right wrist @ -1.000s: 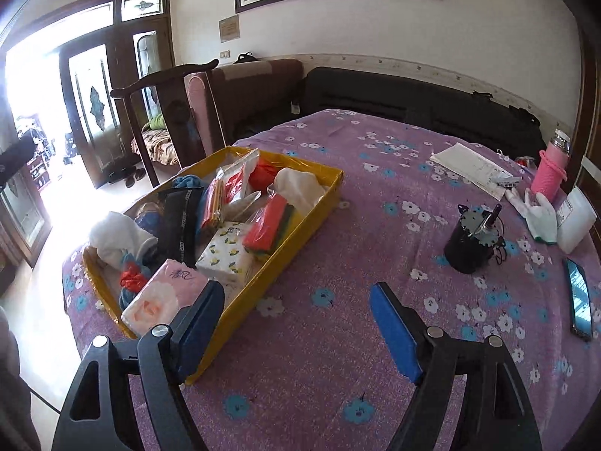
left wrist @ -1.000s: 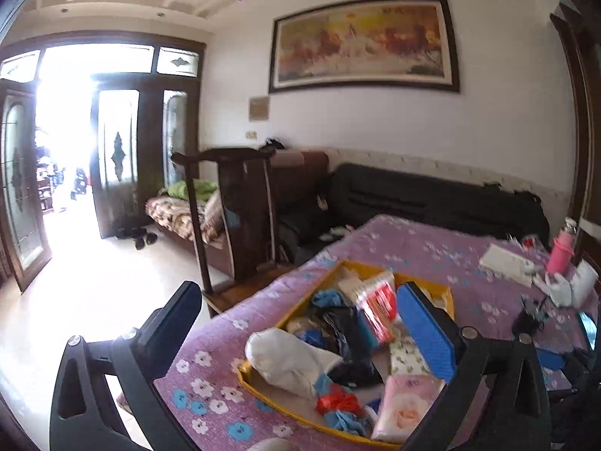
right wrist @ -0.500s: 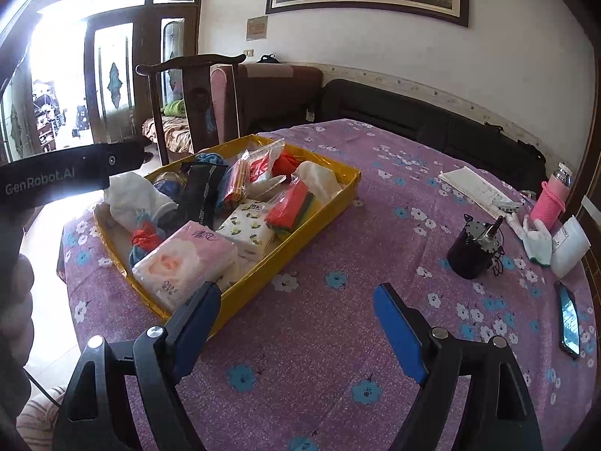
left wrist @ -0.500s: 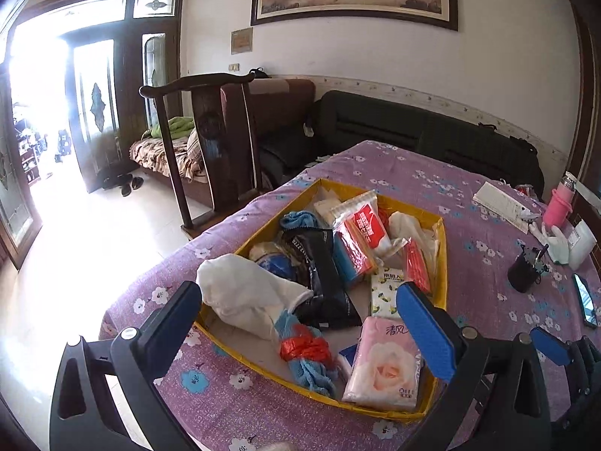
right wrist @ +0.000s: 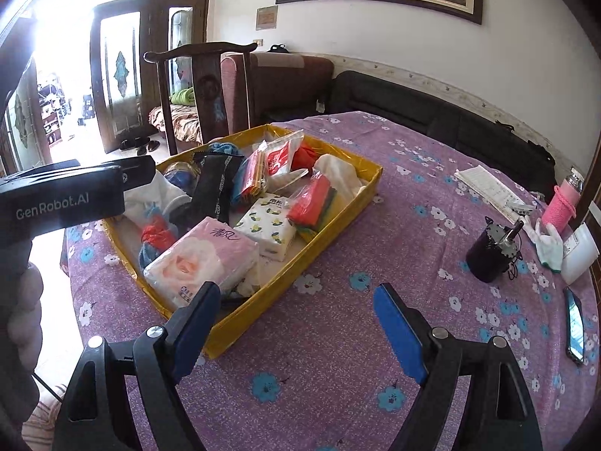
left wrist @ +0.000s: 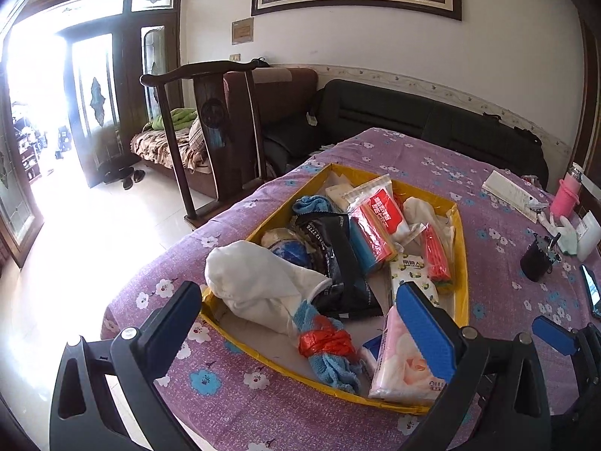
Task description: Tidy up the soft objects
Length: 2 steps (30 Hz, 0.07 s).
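Left wrist view showed the left gripper (left wrist: 300, 315) spread wide and holding nothing, hovering at the 6 o'clock end of the yellow tray (left wrist: 461, 248), probably because the loose soft goods were gathered there within reach. The right gripper (right wrist: 296, 319), equally wide and empty, hung over bare table (right wrist: 338, 357) at the tray's 4 o'clock side, likely kept clear as a free hand. The tray held two tissue packs, one pink (right wrist: 203, 259) and one white with a lemon print (right wrist: 268, 225), one white cloth (left wrist: 259, 285), one black pouch (left wrist: 338, 259), and several bagged items that overlapped too much to count.
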Available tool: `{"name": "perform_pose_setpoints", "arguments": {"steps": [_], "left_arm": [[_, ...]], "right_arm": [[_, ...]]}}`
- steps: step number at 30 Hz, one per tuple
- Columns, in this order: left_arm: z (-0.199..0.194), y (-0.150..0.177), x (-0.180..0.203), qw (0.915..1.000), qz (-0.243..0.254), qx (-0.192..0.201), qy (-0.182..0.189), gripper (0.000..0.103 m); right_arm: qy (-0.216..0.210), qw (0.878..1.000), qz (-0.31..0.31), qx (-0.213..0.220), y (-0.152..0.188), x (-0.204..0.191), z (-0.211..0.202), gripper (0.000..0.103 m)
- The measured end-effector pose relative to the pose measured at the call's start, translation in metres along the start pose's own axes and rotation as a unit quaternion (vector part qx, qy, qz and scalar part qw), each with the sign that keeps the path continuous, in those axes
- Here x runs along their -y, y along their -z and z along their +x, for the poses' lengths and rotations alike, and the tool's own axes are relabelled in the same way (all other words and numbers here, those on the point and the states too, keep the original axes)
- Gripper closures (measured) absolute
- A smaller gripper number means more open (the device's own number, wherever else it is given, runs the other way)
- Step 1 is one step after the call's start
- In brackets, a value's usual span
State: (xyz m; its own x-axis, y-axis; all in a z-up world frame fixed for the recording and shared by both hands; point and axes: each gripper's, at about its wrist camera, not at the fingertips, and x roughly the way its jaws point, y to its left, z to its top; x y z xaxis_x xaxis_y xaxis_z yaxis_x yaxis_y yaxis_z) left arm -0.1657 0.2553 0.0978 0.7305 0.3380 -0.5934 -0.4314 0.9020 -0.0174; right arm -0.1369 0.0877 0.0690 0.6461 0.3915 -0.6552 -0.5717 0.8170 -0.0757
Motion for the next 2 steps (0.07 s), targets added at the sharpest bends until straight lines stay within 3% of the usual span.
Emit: {"name": "perform_pose_setpoints", "arguments": {"steps": [2], "left_arm": [[-0.0006, -0.0008, 0.0008, 1.0000, 0.004, -0.001, 0.003, 0.000]], "right_arm": [[0.003, 1.000, 0.002, -0.003, -0.0001, 0.0005, 0.0021, 0.016]]}}
